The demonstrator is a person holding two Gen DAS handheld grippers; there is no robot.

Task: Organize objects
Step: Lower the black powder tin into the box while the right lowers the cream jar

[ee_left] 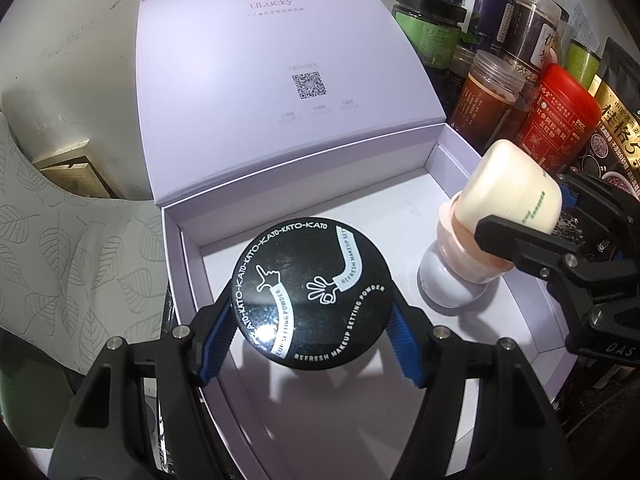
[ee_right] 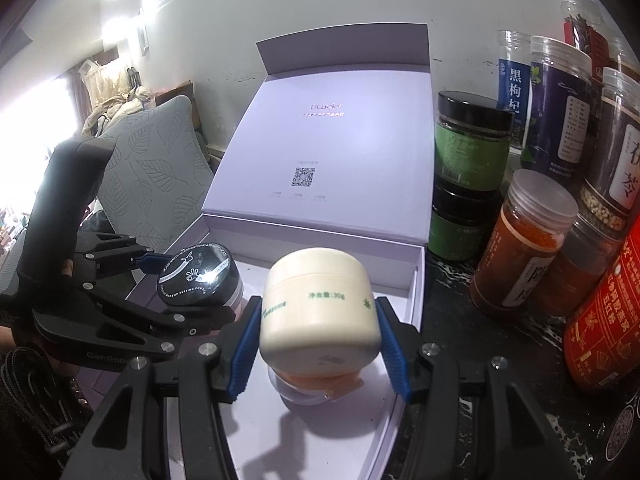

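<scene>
Item one, nearest: black powder jar (ee_left: 311, 294), round, with a printed glossy lid and a clear lower body seen from the right wrist camera. It is clamped across its widest part by the left gripper (ee_left: 310, 340), whose blue pads press both sides at a moderate spread, and it hangs over the left half of the box floor. Likely light, rigid and slick at the lid; the rim is the sound place to hold it. Item two: cream jar (ee_right: 320, 304), squat, off-white plastic with green print, tilted, pinched at its sides by the right gripper (ee_right: 318, 346), set narrower. It sits on or just above a pink-capped bottle (ee_left: 464, 248) and a pale round lid (ee_left: 448, 288); contact cannot be confirmed. Probably light and hard; smooth walls may slip if tilted further. Item three: lilac gift box (ee_left: 188, 248), shallow, white-floored, hinged lid standing open behind. It holds the pink-capped bottle and pale lid on its right side. Beyond, right: a row of food jars (ee_right: 524, 248) and a red canister (ee_left: 560, 116), outside the box.
</scene>
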